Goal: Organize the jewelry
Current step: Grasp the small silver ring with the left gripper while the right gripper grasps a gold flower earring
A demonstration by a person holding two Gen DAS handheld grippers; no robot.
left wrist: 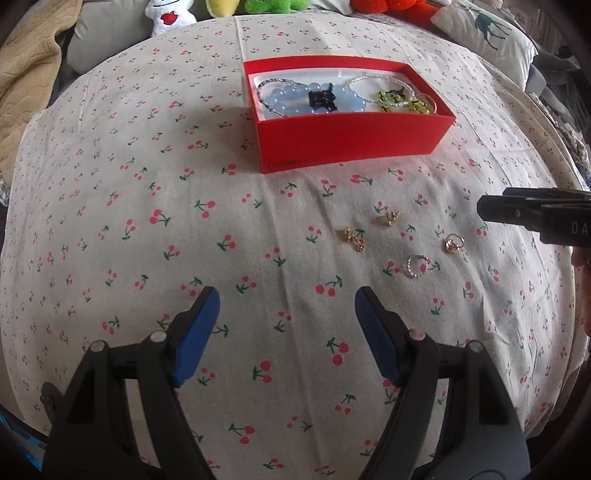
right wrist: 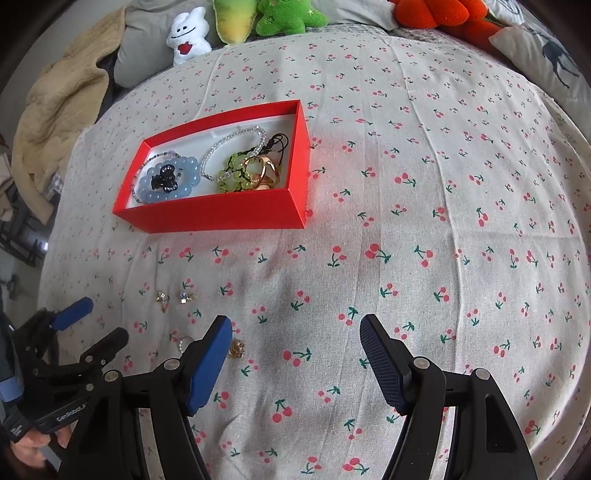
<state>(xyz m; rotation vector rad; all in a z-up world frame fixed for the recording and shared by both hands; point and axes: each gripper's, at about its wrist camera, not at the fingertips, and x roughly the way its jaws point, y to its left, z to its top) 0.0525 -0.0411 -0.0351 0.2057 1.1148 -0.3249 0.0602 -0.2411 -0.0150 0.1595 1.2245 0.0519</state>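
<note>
A red box [left wrist: 354, 142] [right wrist: 218, 212] sits on the cherry-print cloth and holds a blue bead bracelet [left wrist: 288, 98] [right wrist: 147, 184], a black clip, clear bead strings, green charms and gold rings. Loose on the cloth lie two gold earrings [left wrist: 354, 236] [left wrist: 389, 217] [right wrist: 162, 297] [right wrist: 186, 297], a gold ring [left wrist: 453, 243] [right wrist: 236, 349] and a beaded ring [left wrist: 416, 266] [right wrist: 183, 343]. My left gripper [left wrist: 287, 325] is open over bare cloth, left of the loose pieces. My right gripper [right wrist: 296, 350] is open, its left finger beside the gold ring.
Plush toys [right wrist: 186, 37] [right wrist: 284, 16] [right wrist: 436, 14] line the far edge. A beige blanket [right wrist: 59, 99] lies far left and a deer-print pillow [left wrist: 487, 37] far right. The cloth to the right of the box is bare.
</note>
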